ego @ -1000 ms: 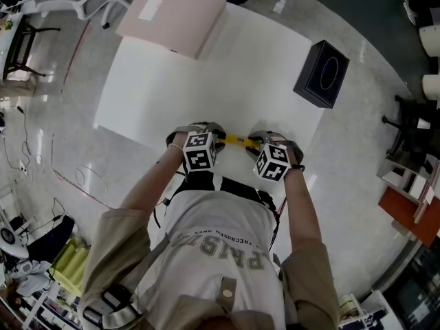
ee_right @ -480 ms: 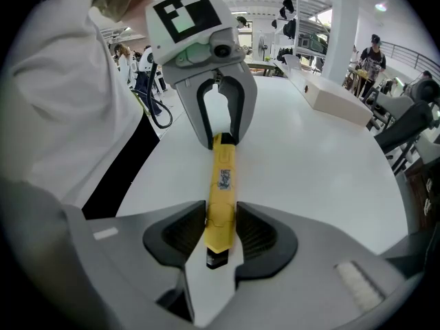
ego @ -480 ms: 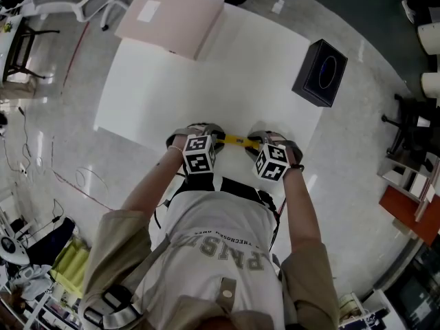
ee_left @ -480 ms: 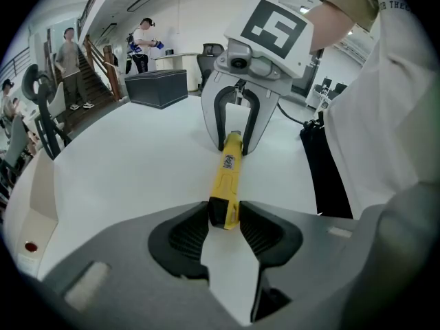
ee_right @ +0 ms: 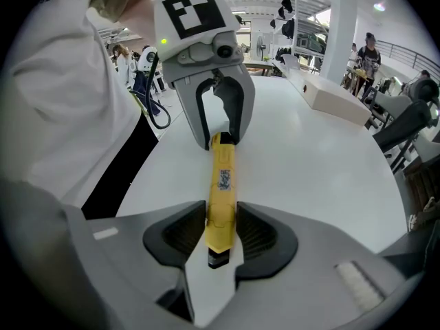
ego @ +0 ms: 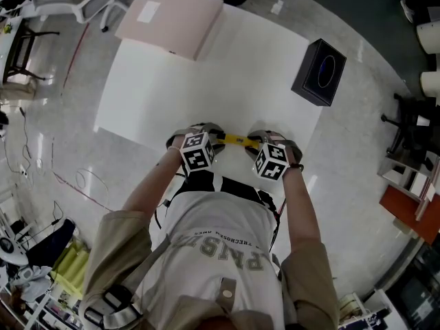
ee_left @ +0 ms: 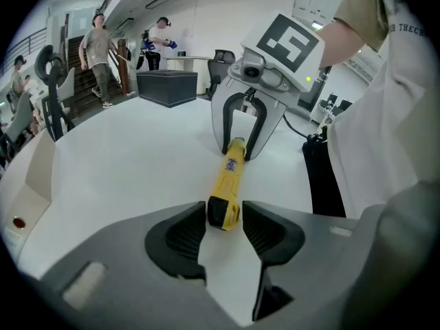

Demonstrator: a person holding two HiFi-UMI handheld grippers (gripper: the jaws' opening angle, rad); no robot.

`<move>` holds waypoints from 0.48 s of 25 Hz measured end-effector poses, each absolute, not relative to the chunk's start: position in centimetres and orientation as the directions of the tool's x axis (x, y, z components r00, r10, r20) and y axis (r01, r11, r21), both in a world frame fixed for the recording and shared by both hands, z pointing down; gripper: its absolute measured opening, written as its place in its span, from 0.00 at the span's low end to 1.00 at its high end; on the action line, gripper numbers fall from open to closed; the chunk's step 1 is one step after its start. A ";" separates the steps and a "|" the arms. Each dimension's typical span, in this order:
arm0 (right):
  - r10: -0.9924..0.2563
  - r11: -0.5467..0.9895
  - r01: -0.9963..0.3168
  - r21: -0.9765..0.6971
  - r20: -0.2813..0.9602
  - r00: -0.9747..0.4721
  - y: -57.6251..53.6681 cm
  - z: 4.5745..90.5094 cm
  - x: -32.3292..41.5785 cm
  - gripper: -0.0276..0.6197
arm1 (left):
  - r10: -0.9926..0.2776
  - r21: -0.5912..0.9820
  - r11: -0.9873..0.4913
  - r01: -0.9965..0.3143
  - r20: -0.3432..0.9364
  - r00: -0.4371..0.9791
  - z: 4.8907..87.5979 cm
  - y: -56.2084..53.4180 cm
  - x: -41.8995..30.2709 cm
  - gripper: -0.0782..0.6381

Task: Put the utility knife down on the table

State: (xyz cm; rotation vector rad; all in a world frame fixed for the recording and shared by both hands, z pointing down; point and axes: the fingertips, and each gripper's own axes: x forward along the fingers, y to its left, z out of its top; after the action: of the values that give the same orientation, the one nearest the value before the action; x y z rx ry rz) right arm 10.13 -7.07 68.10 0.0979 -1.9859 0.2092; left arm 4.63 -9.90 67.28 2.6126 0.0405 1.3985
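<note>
One yellow utility knife [ego: 236, 141] spans the two grippers, level and close over the near edge of the white table [ego: 206, 81]; whether it touches the tabletop cannot be made out. Right gripper [ee_right: 221, 236]: pads clamped on one end of the handle. Left gripper [ee_left: 225, 229]: jaws opening, the knife's other end between them with a slim gap at each pad. A pale flat box [ego: 172, 16] lies at the table's far corner, and a black box [ego: 321, 72] stands beside the table.

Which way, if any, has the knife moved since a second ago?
No. In the head view, the knife keeps its spot by the near edge of the table, with the same gap to the black box.
</note>
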 end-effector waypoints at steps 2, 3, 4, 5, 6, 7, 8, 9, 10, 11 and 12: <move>0.025 0.980 -0.168 -0.103 0.911 -0.412 -7.1 68.1 10.1 0.26 | 0.108 0.174 -0.982 -0.066 0.821 0.561 67.2 -9.9 4.6 0.36; 0.023 0.980 -0.170 -0.102 0.910 -0.413 -7.1 68.1 10.1 0.26 | 0.108 0.176 -0.982 -0.068 0.821 0.561 67.2 -9.9 4.6 0.36; 0.019 0.980 -0.172 -0.099 0.910 -0.415 -7.1 68.0 10.1 0.26 | 0.108 0.178 -0.981 -0.071 0.821 0.560 67.2 -9.9 4.6 0.36; 0.010 0.980 -0.177 -0.093 0.908 -0.419 -7.2 68.0 10.1 0.26 | 0.106 0.178 -0.981 -0.076 0.822 0.560 67.2 -9.9 4.6 0.37; -0.002 0.978 -0.188 -0.087 0.904 -0.427 -7.3 67.9 10.1 0.26 | 0.100 0.177 -0.981 -0.084 0.822 0.561 67.2 -10.0 4.5 0.38; -0.018 0.975 -0.208 -0.084 0.896 -0.444 -7.5 67.6 10.0 0.26 | 0.092 0.175 -0.980 -0.095 0.820 0.565 67.2 -10.2 4.5 0.40; -0.034 0.968 -0.235 -0.088 0.883 -0.468 -7.7 67.1 9.9 0.26 | 0.082 0.175 -0.978 -0.109 0.817 0.571 67.0 -10.4 4.5 0.40; -0.049 0.958 -0.268 -0.099 0.866 -0.498 -8.0 66.6 9.7 0.26 | 0.074 0.180 -0.976 -0.126 0.810 0.582 66.8 -10.6 4.5 0.40; -0.065 0.947 -0.301 -0.114 0.847 -0.527 -8.2 66.0 9.5 0.26 | 0.066 0.188 -0.971 -0.146 0.800 0.596 66.4 -10.9 4.5 0.40; -0.083 0.934 -0.332 -0.128 0.829 -0.554 -8.5 65.4 9.4 0.26 | 0.058 0.198 -0.966 -0.165 0.789 0.611 66.1 -11.1 4.5 0.40; -0.105 0.921 -0.363 -0.139 0.810 -0.576 -8.8 64.7 9.3 0.26 | 0.049 0.208 -0.961 -0.184 0.778 0.626 65.7 -11.3 4.6 0.40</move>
State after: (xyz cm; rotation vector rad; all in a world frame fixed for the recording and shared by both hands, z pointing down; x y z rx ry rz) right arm 9.31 -8.82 64.70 0.3322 -2.1744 0.3638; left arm 4.57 -11.28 65.66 2.5833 -0.1098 1.2473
